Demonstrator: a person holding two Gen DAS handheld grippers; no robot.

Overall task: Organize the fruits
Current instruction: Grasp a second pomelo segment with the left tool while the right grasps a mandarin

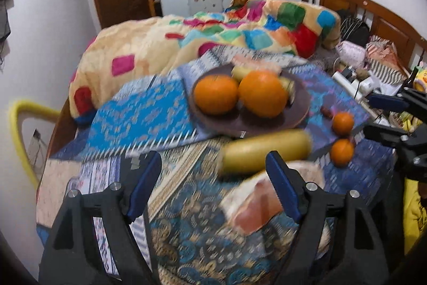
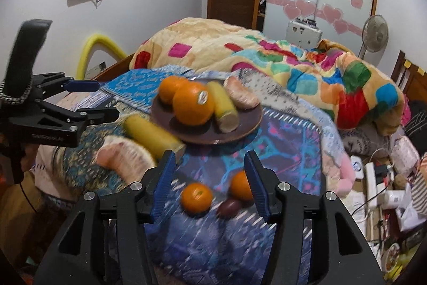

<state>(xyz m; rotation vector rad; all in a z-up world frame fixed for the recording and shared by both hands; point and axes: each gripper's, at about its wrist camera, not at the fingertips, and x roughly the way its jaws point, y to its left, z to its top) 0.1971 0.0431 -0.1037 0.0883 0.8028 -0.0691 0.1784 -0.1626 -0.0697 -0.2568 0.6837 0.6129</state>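
Two grippers: both black with blue-padded fingers, held above a bed spread with patterned blue cloths.
Left gripper [image 1: 214, 178]: jaws stand wide with nothing between the pads; only cloth lies under the gap.
Right gripper [image 2: 210, 172]: jaws stand apart and grip nothing; seen past them, a small orange tangerine [image 2: 197, 197] lies in the gap, a second small tangerine [image 2: 240, 184] partly hidden behind the right finger.
Dark round fruit [image 2: 229, 207]: small, purplish, just beside the two tangerines on the blue patterned cloth [image 2: 288, 151].
Brown round plate [image 2: 248, 124]: carries two large oranges [image 2: 192, 106], one with a sticker, a short yellow peeled banana-like piece [image 2: 222, 108] and a pale pink pomelo segment [image 2: 240, 95].
Long yellow cylinder-shaped fruit [image 1: 264, 151]: lies on the cloth just in front of the plate, off it.
Pink pomelo wedge with white rind [image 1: 256, 202]: near the left gripper's right finger, beside the yellow fruit.
Colourful checked quilt [image 1: 170, 39]: heaped behind the plate.
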